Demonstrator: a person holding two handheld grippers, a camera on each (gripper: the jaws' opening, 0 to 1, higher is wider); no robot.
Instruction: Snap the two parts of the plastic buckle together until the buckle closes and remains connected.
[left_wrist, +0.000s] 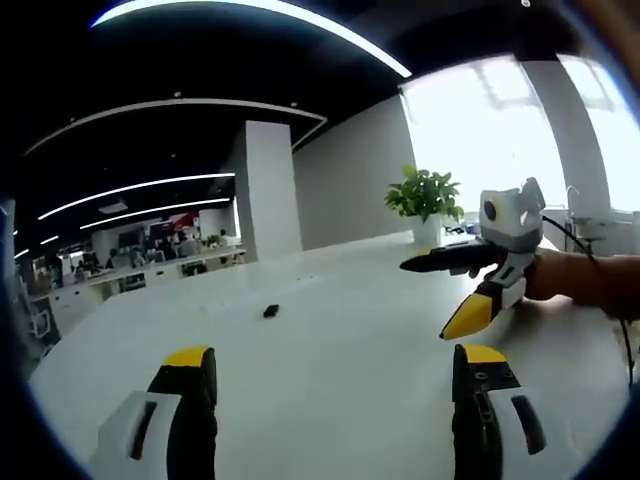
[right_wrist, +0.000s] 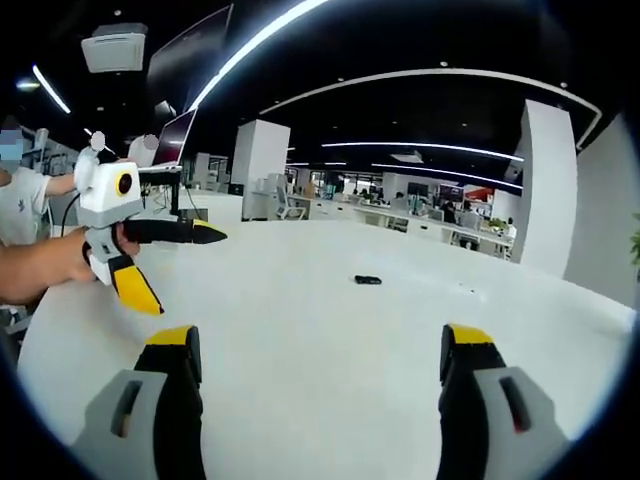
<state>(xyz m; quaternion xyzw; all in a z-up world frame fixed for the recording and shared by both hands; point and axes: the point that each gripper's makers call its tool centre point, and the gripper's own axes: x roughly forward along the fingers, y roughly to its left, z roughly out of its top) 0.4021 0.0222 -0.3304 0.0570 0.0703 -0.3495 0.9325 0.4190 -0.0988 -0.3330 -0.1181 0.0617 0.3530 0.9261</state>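
Note:
A small black buckle (left_wrist: 271, 311) lies on the white table (left_wrist: 350, 400), well ahead of my left gripper (left_wrist: 335, 362), whose yellow-tipped jaws stand wide open with nothing between them. From the right, my right gripper (left_wrist: 425, 300) comes in, held in a hand above the table, also open. In the right gripper view the buckle (right_wrist: 368, 280) lies out ahead, beyond my right gripper (right_wrist: 320, 340), open and holding nothing. At the left hovers my left gripper (right_wrist: 190, 272), jaws apart. The buckle is too small to tell whether it is one piece or two.
A potted plant (left_wrist: 425, 200) stands at the table's far edge near a bright window. A white pillar (left_wrist: 268, 190) and office desks with people sit behind. An open laptop (right_wrist: 178, 135) is at the far left, and a person in a white shirt (right_wrist: 20, 205) stands there.

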